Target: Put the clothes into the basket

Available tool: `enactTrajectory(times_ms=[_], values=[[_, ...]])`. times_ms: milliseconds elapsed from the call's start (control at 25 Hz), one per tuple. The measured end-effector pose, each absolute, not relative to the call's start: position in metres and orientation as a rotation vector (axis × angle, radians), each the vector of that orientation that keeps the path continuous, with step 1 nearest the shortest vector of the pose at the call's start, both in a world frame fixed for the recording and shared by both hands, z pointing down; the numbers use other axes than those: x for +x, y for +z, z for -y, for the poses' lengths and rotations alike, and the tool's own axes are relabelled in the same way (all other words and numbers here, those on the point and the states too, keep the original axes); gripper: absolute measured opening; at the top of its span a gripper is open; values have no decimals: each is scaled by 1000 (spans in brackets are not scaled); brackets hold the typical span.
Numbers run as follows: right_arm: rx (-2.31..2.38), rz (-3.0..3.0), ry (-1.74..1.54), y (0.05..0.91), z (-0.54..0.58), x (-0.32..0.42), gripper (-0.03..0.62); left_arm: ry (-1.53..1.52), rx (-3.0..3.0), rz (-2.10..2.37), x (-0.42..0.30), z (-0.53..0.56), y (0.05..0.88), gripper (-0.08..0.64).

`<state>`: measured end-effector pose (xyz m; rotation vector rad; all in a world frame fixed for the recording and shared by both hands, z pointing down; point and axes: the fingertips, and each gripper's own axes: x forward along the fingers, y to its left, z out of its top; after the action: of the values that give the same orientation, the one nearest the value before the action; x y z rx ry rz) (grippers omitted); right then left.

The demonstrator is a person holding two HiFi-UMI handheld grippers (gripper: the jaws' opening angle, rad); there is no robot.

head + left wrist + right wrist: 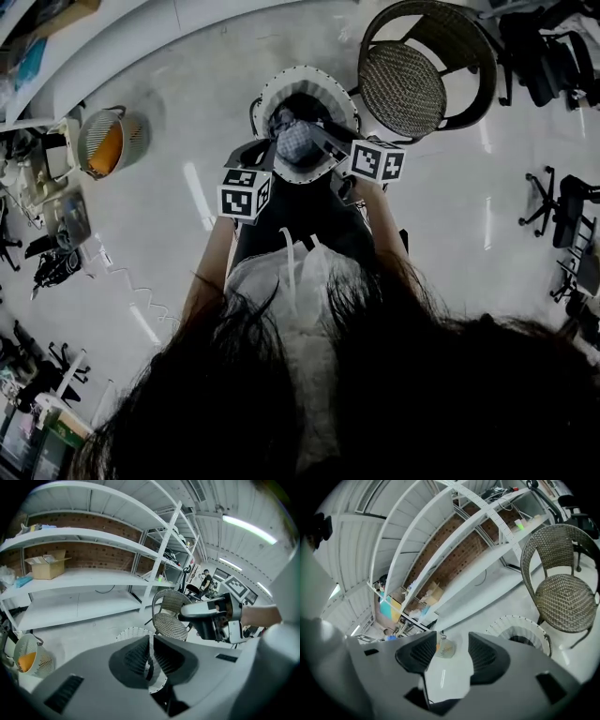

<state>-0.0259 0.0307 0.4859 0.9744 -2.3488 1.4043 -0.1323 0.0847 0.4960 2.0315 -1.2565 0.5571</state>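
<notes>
The white ribbed basket (323,82) stands on the floor just ahead of the person, with dark clothes (305,105) and a grey patterned cloth (296,141) inside. Both grippers hang above its near rim. My left gripper (255,152) has its pads together with nothing between them; the basket's rim (133,632) shows just beyond its jaws. My right gripper (325,141) stands open and empty, and only floor shows through its gap. In the right gripper view the basket (520,626) lies to the right of the jaws, dark inside.
A wicker chair (422,70) stands right behind the basket, also seen as the chair (171,616) and the chair (562,592). A small mesh basket with something orange (111,141) sits at the left. White shelving (84,581) lines the wall. Office chairs (562,216) stand at the right.
</notes>
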Motion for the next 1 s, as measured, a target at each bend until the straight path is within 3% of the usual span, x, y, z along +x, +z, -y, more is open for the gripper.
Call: enactTrajectory(times_ms=[360, 1000], values=[[1023, 2426, 1349, 440, -44, -27, 215, 540, 2048, 1258, -145, -87, 476, 38], [970, 2432, 1316, 422, -82, -3, 127, 585, 2107, 1217, -105, -100, 457, 38]])
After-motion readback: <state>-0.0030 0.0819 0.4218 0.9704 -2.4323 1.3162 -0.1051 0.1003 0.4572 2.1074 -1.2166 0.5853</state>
